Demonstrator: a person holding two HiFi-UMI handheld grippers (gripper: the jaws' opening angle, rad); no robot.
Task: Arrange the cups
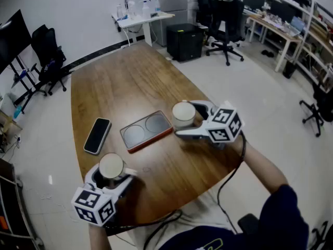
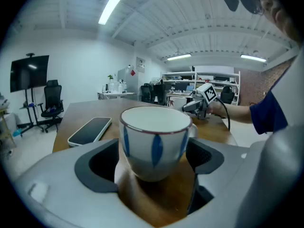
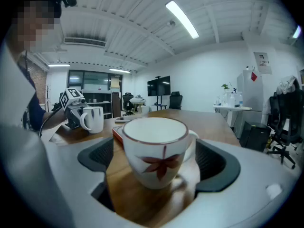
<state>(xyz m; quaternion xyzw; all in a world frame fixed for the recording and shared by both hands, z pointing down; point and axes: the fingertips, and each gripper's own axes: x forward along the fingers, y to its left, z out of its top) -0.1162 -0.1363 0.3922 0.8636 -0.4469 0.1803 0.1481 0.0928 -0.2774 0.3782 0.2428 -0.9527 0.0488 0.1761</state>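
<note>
The blue-striped cup [image 2: 154, 144] stands near the table's [image 1: 130, 82] front edge and the red-leaf cup [image 3: 154, 156] just beside the tray [image 1: 151, 138]. Each sits between the wide-open jaws of the left gripper [image 1: 110, 175] or the right gripper [image 1: 193, 120], with no pad pressing. Closing off-centre could catch a handle and tip a cup. Only the gripper views show the patterns; only the head view shows the tray's two bare hollows.

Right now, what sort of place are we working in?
Probably an office or lab workroom: a long wooden table, office chairs on castors, a big screen on a stand, and cluttered desks.
</note>
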